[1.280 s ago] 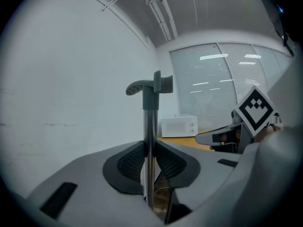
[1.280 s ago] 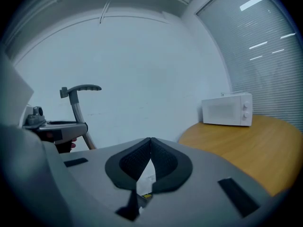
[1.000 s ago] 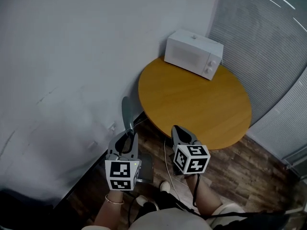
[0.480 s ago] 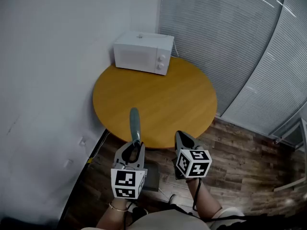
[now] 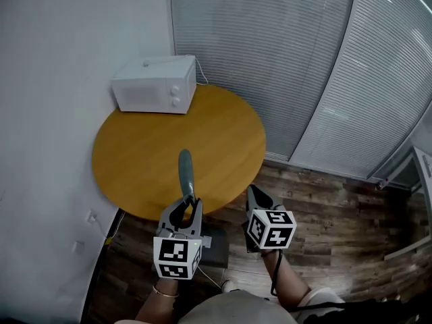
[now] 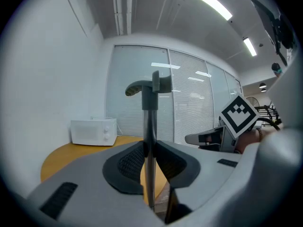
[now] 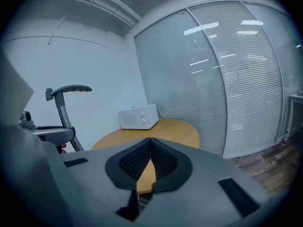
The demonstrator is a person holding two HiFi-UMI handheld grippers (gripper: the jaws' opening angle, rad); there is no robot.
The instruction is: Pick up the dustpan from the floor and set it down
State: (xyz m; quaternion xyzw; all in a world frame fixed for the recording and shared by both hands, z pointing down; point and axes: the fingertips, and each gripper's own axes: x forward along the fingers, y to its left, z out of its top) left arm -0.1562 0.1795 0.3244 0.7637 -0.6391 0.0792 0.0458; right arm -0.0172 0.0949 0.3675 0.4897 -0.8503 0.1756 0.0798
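The dustpan hangs off the floor by its long metal handle point(image 5: 185, 174), whose grey grip point(image 6: 147, 86) curves over at the top. My left gripper point(image 5: 185, 206) is shut on the shaft point(image 6: 150, 141), pads pressing both sides. The dark pan point(image 5: 214, 240) shows just below that gripper, above the wood floor. In the right gripper view the handle point(image 7: 64, 105) stands at far left. My right gripper point(image 5: 254, 196) is beside it on the right, jaws shut point(image 7: 150, 143) with nothing between them.
A round wooden table point(image 5: 135, 160) lies straight ahead with a white microwave point(image 5: 154, 84) at its back edge. A white wall point(image 5: 47, 113) runs along the left, slatted blinds point(image 5: 304, 66) behind and to the right. Wood floor point(image 5: 337, 214) spreads right; cables lie under the table.
The view has swung to the right: table and microwave slid left in the picture and more blinds and floor appeared. Both grippers kept their spacing, the left still holding the dustpan handle.
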